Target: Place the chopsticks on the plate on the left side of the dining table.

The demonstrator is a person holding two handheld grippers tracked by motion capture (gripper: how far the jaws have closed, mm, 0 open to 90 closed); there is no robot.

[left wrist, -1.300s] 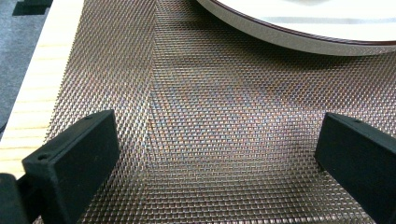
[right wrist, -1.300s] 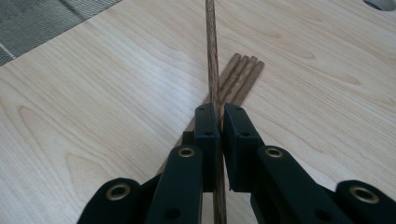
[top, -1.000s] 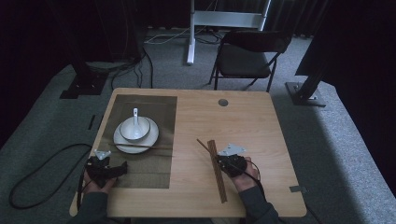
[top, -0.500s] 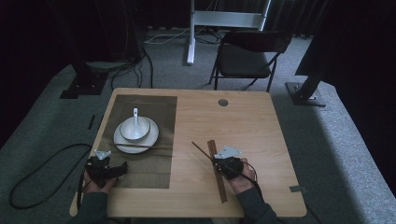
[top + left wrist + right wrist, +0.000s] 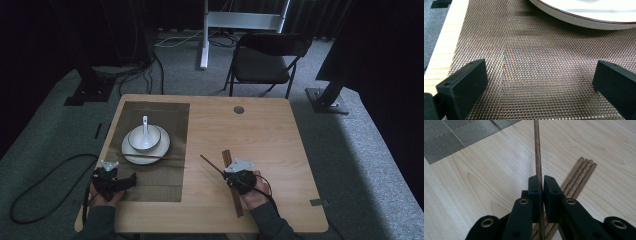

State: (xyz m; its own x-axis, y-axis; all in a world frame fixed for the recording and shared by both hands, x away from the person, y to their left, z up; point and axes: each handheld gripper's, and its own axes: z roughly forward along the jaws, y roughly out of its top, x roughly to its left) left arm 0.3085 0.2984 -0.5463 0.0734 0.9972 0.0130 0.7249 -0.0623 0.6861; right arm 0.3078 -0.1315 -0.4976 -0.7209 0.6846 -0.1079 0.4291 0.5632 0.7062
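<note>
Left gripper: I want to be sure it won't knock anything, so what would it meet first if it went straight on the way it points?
Probably the plate: the left gripper, jaws open, looks low along the woven placemat toward the plate's rim, with bare mat between.

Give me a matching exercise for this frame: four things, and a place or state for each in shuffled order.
1. single chopstick
2. spoon
3. left tongs
4. spare chopsticks

A. open above the woven mat
B. clamped in the right tongs
C. flat on the bare table
D. in the bowl on the plate

Pairs: 1-B, 2-D, 3-A, 4-C
</note>
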